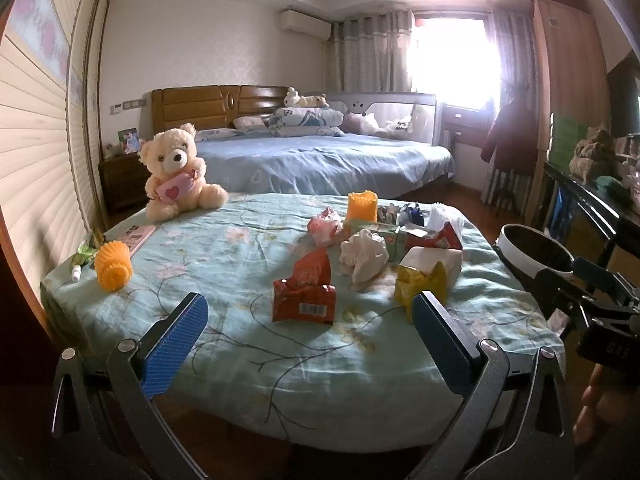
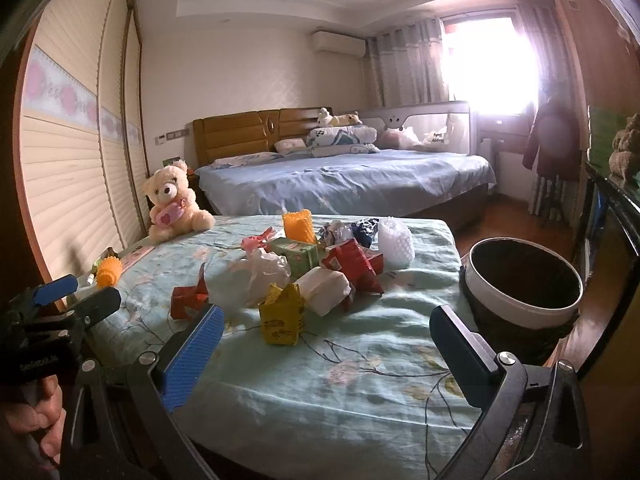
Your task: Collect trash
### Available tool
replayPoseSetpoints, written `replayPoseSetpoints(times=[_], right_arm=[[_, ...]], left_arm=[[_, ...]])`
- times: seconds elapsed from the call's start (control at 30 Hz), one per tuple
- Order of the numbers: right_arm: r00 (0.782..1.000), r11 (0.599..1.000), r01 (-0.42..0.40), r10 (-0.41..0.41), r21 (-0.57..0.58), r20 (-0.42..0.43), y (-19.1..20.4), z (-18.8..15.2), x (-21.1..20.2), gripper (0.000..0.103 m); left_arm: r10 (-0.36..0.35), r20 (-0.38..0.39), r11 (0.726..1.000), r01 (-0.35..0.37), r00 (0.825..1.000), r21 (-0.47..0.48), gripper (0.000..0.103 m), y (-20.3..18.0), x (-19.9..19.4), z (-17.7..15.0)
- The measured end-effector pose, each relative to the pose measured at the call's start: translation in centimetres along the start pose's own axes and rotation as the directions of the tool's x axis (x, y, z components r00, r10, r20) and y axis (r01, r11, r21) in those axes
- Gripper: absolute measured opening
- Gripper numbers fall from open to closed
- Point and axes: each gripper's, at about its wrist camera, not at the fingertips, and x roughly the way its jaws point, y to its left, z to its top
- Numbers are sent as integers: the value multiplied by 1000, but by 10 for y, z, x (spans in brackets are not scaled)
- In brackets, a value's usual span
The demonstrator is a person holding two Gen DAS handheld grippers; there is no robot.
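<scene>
Trash is seen scattered over the floral-sheeted bed (image 1: 248, 360), most of it gathered toward the right half and far edge. Nearest the near edge, a red snack wrapper (image 1: 304, 296) is stood open, and just to its right a yellow wrapper (image 1: 420, 286) is leaned against a white tissue pack (image 1: 434, 262). A crumpled white tissue (image 1: 364, 258) is found behind these, touching a green carton (image 1: 384, 236) laid on its side, with a pink crumpled wrapper (image 1: 326, 224) to the left of it and an orange foam net (image 1: 362, 206) upright beyond. A second orange foam net (image 1: 113, 266) is set apart near the left edge, and a teddy bear (image 1: 180, 172) is seated at the far left corner. A bin (image 2: 524, 284) with a white rim and dark liner is placed just beside the right edge of the bed, its inside too dark to be made out. The left gripper (image 1: 310, 338) is held over the near edge with its jaws spread wide and nothing between them; the right gripper (image 2: 326, 350) is likewise held with its jaws spread and empty, the yellow wrapper lying ahead of it. A hand (image 2: 38, 420) is seen wrapped around the left gripper's handle.
</scene>
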Motion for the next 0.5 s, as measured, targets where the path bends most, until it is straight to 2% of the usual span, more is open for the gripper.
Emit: replayPoseSetpoints(times=[0.5], right_arm=[[1000, 1000, -2, 2, -3, -4, 4, -1, 1, 103]], left_arm=[[1, 0, 1000, -1, 1000, -1, 103, 1, 2, -2]])
